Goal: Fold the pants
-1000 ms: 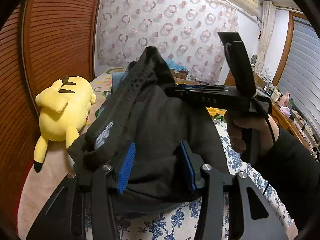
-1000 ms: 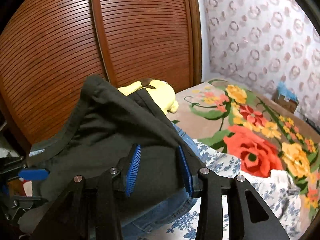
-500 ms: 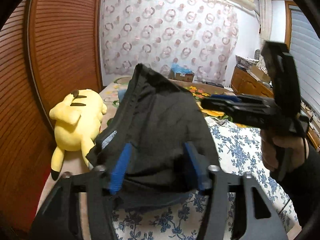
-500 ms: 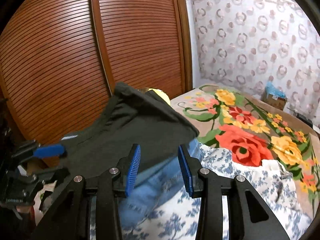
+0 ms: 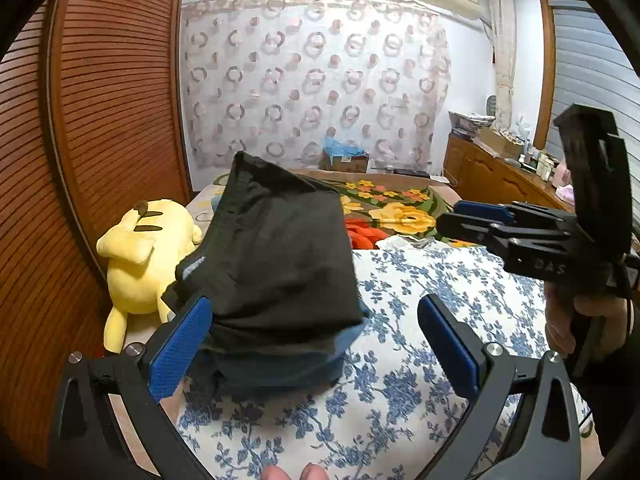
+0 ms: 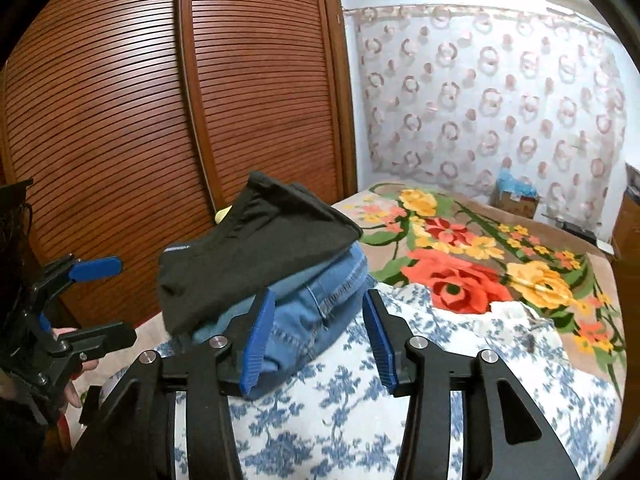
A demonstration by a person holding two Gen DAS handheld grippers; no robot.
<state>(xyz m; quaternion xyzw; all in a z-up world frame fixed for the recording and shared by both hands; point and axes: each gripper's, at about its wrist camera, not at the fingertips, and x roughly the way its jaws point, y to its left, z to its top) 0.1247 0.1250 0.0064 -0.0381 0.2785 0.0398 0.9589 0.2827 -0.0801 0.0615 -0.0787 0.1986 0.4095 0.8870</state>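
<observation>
The folded black pants (image 5: 276,256) lie on top of folded blue jeans (image 5: 280,368) on the bed, forming a stack; they also show in the right wrist view (image 6: 248,252) above the jeans (image 6: 316,308). My left gripper (image 5: 316,348) is open wide and empty, just in front of the stack. My right gripper (image 6: 320,340) is open and empty, its left pad beside the jeans. The right gripper also shows in the left wrist view (image 5: 480,216), to the right of the stack.
A yellow plush toy (image 5: 148,256) lies left of the stack against the wooden slatted wardrobe (image 6: 160,100). The bed has a blue floral sheet (image 5: 420,360) and a flowered blanket (image 6: 480,264) beyond. A cabinet with clutter (image 5: 500,160) stands at right.
Both grippers let go of the black pants and opened. The pants dropped onto the blue jeans. Both grippers pulled back from the stack.
</observation>
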